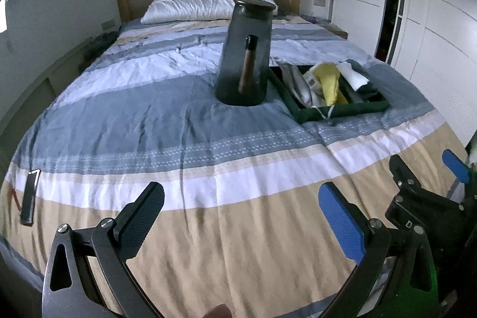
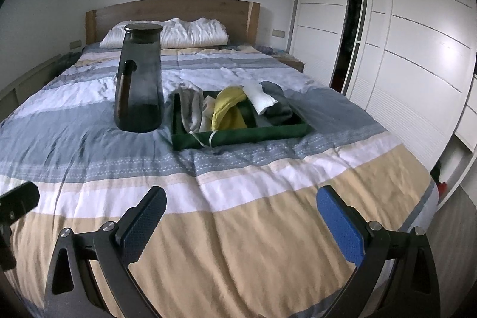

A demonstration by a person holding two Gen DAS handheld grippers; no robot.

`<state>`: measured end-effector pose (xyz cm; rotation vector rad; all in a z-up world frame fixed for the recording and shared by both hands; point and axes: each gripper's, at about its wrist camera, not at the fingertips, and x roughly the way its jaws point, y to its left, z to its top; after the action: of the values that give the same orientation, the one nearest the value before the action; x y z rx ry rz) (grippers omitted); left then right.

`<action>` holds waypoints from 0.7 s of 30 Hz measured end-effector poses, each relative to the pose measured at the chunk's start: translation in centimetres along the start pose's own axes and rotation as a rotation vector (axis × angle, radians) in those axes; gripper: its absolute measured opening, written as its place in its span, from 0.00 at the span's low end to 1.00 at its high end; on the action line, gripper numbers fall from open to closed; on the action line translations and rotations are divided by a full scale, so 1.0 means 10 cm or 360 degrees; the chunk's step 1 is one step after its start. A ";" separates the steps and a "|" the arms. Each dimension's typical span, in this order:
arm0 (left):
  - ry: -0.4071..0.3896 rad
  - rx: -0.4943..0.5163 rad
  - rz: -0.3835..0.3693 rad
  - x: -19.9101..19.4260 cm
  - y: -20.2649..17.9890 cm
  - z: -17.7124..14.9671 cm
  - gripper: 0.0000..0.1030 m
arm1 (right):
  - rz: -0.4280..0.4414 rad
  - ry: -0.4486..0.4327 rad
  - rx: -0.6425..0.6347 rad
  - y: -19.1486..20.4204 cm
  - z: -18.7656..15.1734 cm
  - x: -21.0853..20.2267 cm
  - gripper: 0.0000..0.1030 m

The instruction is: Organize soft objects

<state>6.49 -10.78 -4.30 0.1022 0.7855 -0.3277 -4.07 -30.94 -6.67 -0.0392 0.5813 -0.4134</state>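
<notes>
Ahead, well apart from our two wide-open, empty grippers, left (image 1: 241, 224) and right (image 2: 241, 225), the tray (image 2: 238, 136) of cloths (image 2: 226, 109) lies crosswise, perhaps nearer the right.

The tall smoky-grey glass jug (image 2: 139, 82) hides part of the white crumpled pillow (image 2: 190, 33) behind it. The low dark-green fabric tray (image 2: 253, 136) hides the lower parts of its rolled cloths (image 2: 226, 109). The flat dark phone-like slab (image 1: 29, 200) is too blurred to identify.
</notes>
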 end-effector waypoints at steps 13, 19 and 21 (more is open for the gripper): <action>-0.0007 0.0025 -0.0009 -0.02 0.00 -0.01 0.99 | -0.0001 -0.0022 -0.0038 0.03 0.01 -0.05 1.00; -0.0043 0.0029 -0.0016 -0.05 0.00 -0.01 0.99 | -0.0001 -0.0026 -0.0042 0.03 0.01 -0.06 1.00; -0.0049 0.0031 -0.0008 -0.06 -0.01 -0.01 0.99 | -0.0002 -0.0027 -0.0042 0.02 0.01 -0.06 1.00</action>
<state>5.97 -10.67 -3.93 0.1134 0.7526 -0.3411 -4.43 -30.49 -6.30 -0.0680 0.5700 -0.4061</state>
